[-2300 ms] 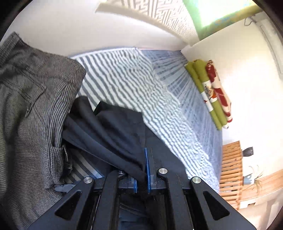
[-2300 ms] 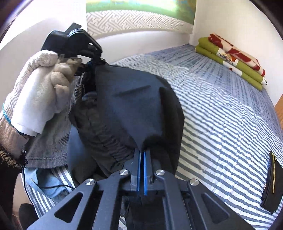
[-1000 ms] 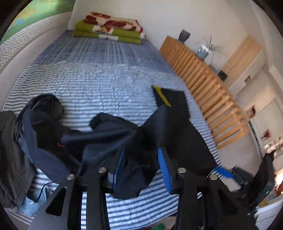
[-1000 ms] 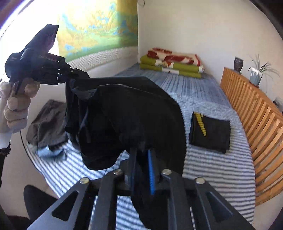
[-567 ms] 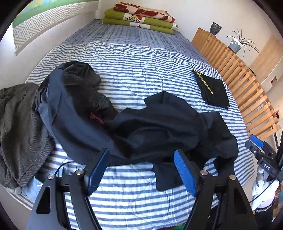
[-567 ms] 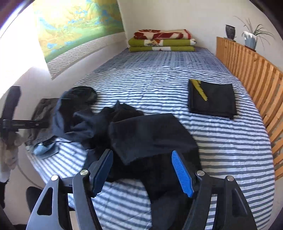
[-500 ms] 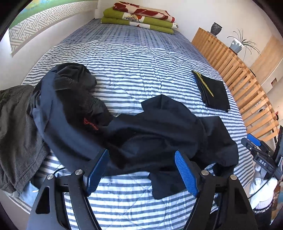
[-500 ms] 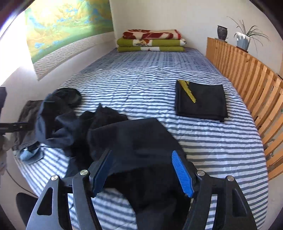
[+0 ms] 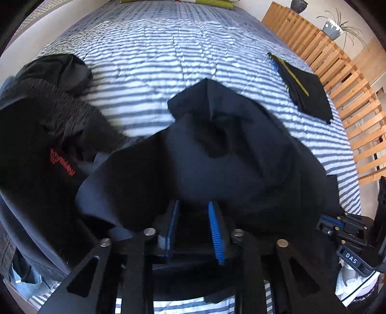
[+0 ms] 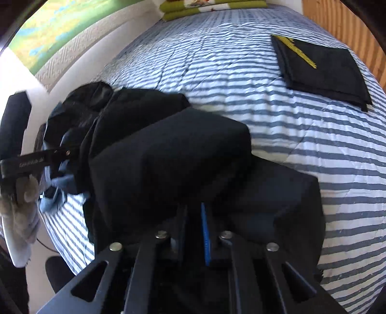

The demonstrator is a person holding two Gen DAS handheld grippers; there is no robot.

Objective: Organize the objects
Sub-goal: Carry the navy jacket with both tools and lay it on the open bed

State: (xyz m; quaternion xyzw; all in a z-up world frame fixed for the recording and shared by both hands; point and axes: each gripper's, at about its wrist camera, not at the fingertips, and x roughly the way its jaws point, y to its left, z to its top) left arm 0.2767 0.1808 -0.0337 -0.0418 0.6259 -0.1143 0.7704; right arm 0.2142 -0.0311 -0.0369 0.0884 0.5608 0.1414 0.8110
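Observation:
A dark navy garment (image 9: 217, 154) lies crumpled on the striped bed (image 9: 168, 48); it also shows in the right wrist view (image 10: 173, 157). My left gripper (image 9: 193, 215) is closing on its near edge, with cloth between the blue pads and a gap still showing. My right gripper (image 10: 193, 212) is nearly shut on the garment's edge. A folded black garment with a yellow stripe (image 9: 306, 87) lies flat at the right of the bed, also in the right wrist view (image 10: 323, 70).
A pile of dark clothes with red lettering (image 9: 48, 135) sits at the left. A wooden slatted rail (image 9: 337, 72) runs along the right side. Folded green and red blankets (image 10: 212, 6) lie at the far end.
Both grippers let the navy garment drop onto the bed, opened wide, then moved down to its near edge and are closing on it now.

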